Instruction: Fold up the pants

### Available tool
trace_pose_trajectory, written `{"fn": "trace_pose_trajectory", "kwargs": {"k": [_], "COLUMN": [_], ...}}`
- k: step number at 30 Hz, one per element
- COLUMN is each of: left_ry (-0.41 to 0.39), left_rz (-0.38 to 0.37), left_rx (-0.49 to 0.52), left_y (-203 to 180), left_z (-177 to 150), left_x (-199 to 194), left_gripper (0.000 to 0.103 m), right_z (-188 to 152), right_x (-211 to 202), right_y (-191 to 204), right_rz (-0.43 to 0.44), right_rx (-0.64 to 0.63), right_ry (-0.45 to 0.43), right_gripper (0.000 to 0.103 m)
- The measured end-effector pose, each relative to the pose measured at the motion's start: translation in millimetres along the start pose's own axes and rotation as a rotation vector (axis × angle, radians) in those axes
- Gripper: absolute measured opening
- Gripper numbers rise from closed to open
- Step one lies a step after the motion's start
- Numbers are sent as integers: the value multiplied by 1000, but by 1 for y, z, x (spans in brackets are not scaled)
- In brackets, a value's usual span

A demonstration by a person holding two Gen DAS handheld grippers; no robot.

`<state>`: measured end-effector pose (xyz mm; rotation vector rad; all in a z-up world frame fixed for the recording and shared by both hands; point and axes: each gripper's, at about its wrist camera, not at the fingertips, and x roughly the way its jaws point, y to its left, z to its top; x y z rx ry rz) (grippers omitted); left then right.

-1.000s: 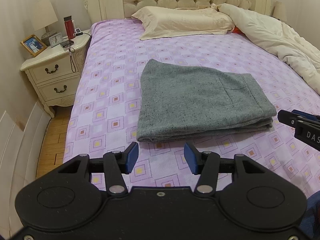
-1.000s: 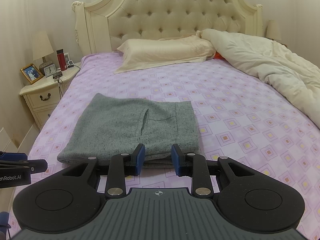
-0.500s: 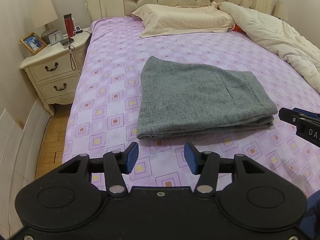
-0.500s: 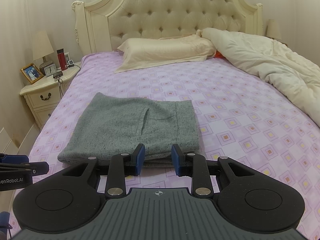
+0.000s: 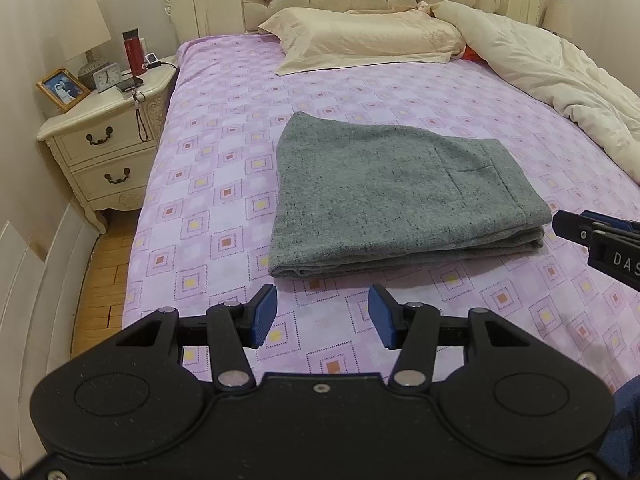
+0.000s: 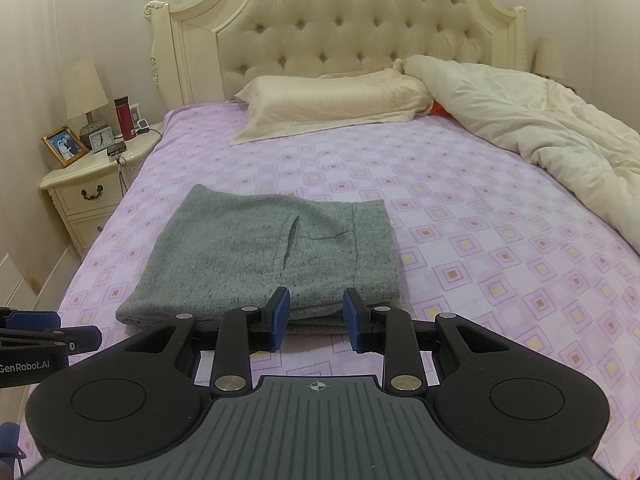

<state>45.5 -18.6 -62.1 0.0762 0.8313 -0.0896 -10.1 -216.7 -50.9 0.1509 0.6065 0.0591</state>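
Note:
The grey pants (image 5: 392, 196) lie folded into a flat rectangle on the purple patterned bed sheet (image 5: 224, 184); they also show in the right wrist view (image 6: 264, 252). My left gripper (image 5: 322, 312) is open and empty, hovering above the sheet just short of the pants' near edge. My right gripper (image 6: 316, 314) is open and empty, just short of the pants' near right corner. The right gripper's tip shows at the right edge of the left wrist view (image 5: 592, 232), beside the pants. The left gripper shows at the left edge of the right wrist view (image 6: 48, 336).
A cream pillow (image 6: 332, 100) and a rumpled cream duvet (image 6: 532, 120) lie at the head and right of the bed. A nightstand (image 5: 104, 128) with a lamp, clock, photo frame and red bottle stands left. Wooden floor (image 5: 100, 272) lies beside the bed.
Both grippers have drawn back slightly from the folded pants and stay open. The pants have not moved.

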Motion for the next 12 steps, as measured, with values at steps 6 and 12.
{"fn": "trace_pose_trajectory", "kwargs": {"k": [6,12], "left_ry": [-4,-3], "left_rz": [11,7], "left_rx": [-2,1], "left_y": [-1,0], "left_z": [0,0], "left_x": [0,-1], "left_gripper": [58,58], "right_z": [0,0], "right_x": [0,0], "right_y": [1,0], "right_rz": [0,1], "right_rx": [-2,-1], "right_ry": [0,1], "right_gripper": [28,28]}}
